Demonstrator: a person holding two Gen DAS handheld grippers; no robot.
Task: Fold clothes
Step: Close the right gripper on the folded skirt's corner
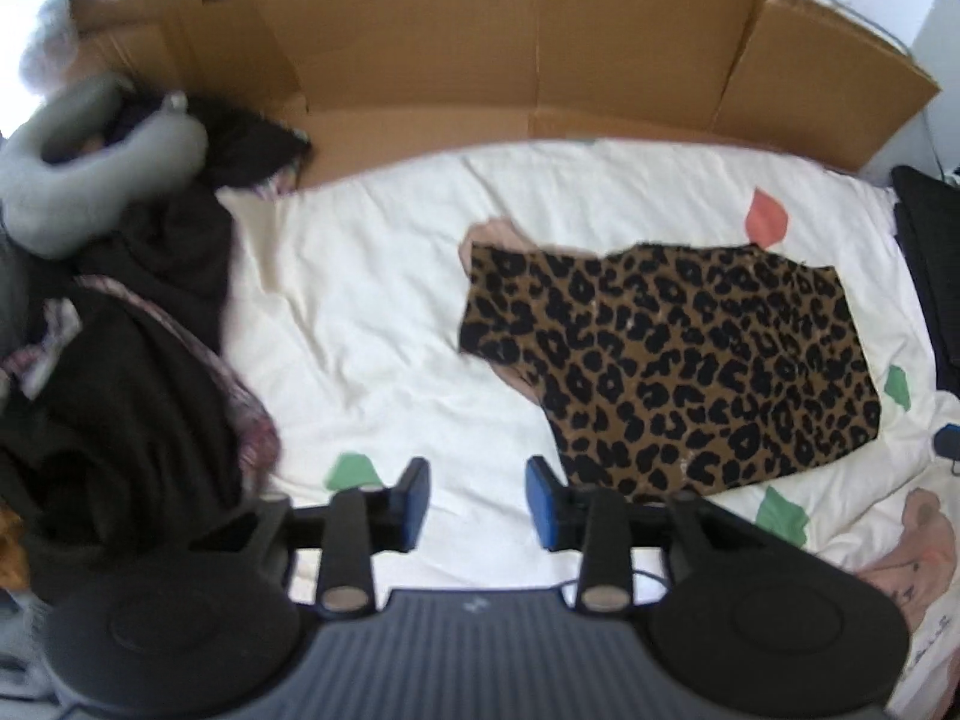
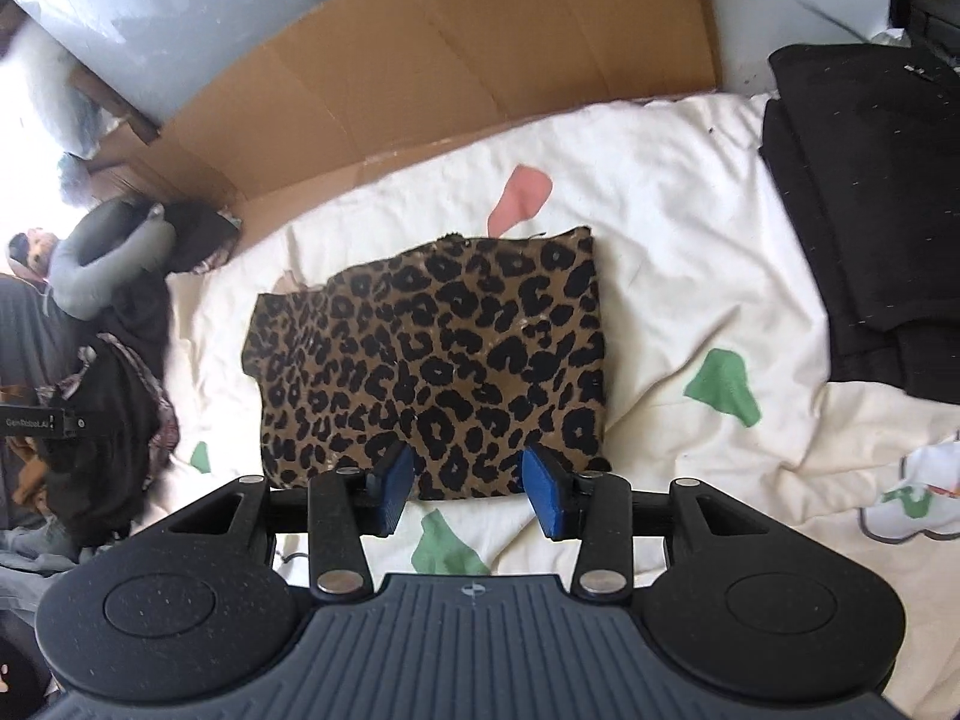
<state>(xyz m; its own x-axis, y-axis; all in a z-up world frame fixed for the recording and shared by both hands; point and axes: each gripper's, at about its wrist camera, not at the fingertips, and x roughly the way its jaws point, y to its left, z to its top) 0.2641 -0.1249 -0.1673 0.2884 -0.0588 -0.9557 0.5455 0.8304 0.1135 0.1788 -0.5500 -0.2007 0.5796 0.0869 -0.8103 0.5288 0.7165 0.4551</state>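
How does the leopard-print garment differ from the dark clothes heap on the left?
The leopard-print garment lies flat and squared on the white sheet; the dark clothes heap is crumpled and piled. The garment is brown with black spots, the heap mostly black. Both rest on the bed.

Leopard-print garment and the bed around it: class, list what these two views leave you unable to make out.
- Leopard-print garment: what kind of clothing, and its layers, hidden by its own folds in both views.
- Pink cloth: mostly covered by the garment, left view.
- Dark clothes pile: blurred, items inseparable, left view.
- Black stack: cut off by the right view's edge.
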